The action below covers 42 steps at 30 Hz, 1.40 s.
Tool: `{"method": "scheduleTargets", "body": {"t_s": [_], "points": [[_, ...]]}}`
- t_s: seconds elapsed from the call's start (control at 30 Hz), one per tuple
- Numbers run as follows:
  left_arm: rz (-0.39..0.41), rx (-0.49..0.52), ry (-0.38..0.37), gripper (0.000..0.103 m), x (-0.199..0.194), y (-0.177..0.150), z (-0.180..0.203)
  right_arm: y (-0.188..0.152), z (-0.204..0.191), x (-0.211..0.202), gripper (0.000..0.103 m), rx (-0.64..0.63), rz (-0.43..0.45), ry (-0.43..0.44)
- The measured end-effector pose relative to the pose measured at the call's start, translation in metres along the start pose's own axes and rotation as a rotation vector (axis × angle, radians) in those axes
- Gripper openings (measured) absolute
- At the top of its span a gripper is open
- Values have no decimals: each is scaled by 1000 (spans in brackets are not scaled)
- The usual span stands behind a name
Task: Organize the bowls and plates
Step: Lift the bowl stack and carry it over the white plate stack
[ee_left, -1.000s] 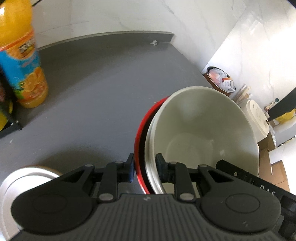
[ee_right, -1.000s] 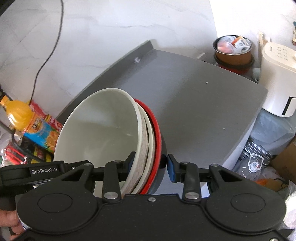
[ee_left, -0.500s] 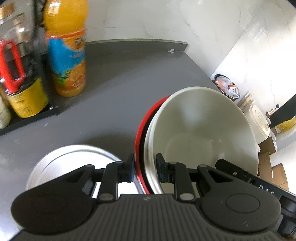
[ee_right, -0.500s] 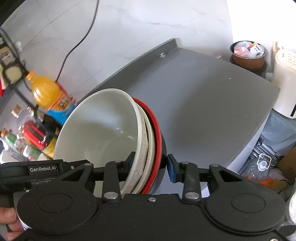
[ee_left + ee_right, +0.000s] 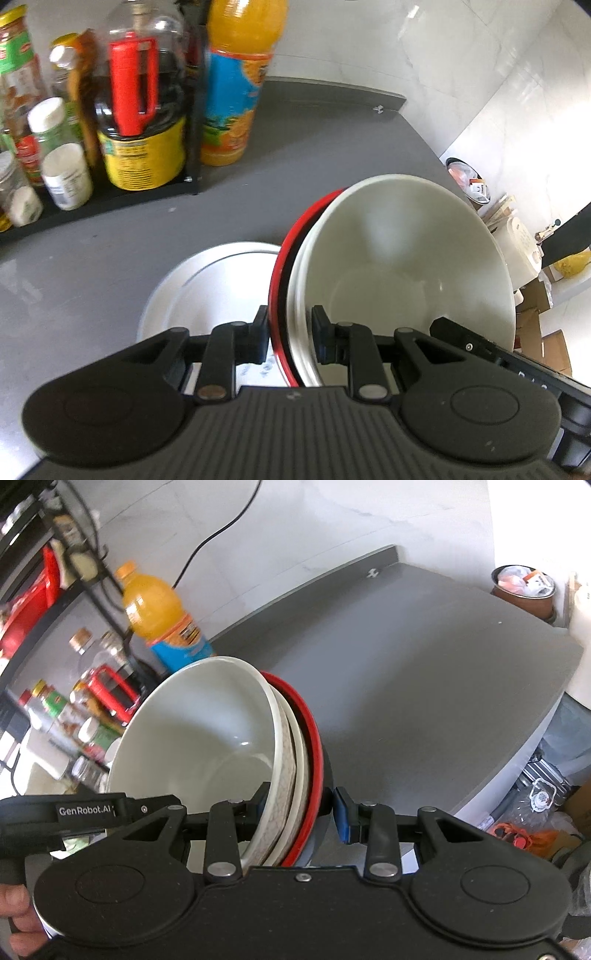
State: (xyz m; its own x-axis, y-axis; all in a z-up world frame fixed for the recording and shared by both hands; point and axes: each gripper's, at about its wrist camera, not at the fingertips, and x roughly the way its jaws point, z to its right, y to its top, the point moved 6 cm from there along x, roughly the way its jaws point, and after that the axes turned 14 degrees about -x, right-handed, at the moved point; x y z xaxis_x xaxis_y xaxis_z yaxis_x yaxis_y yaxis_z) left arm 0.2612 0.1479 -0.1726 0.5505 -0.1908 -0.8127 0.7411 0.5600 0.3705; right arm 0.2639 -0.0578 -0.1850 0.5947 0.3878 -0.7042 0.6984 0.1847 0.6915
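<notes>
Both grippers, left gripper (image 5: pixel 286 334) and right gripper (image 5: pixel 297 806), stay clamped on opposite rims of the nested bowl stack (image 5: pixel 399 266), carried above the worktop (image 5: pixel 314 147). Over the last second the white plate (image 5: pixel 207 280) near the worktop's front edge has slid fully into view under the stack, so set-down onto it looks imminent.

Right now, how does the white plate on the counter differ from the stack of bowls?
The white plate is flat and shallow; the stack of bowls is deep. The white plate lies level on the grey counter; the stack of bowls is tilted and off the surface. The white plate is ungripped; the stack's rims are clamped by the left hand-held gripper and right hand-held gripper. Both look empty.
</notes>
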Motion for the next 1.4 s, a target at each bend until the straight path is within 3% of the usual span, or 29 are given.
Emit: {"method": "scheduleTargets", "body": {"t_s": [0.33, 0.7, 1.17, 1.4], "points": [[3, -56, 4, 22, -11, 3, -43, -5, -36, 10, 34, -50, -30, 27], [-45, -106, 30, 22, 11, 6, -74, -17, -45, 40, 34, -63, -109, 54], [-83, -75, 55, 22, 26, 14, -68, -20, -38, 57, 35, -27, -160, 40], [-61, -70, 39, 26, 24, 17, -65, -18, -41, 48, 43, -33, -139, 43]]}}
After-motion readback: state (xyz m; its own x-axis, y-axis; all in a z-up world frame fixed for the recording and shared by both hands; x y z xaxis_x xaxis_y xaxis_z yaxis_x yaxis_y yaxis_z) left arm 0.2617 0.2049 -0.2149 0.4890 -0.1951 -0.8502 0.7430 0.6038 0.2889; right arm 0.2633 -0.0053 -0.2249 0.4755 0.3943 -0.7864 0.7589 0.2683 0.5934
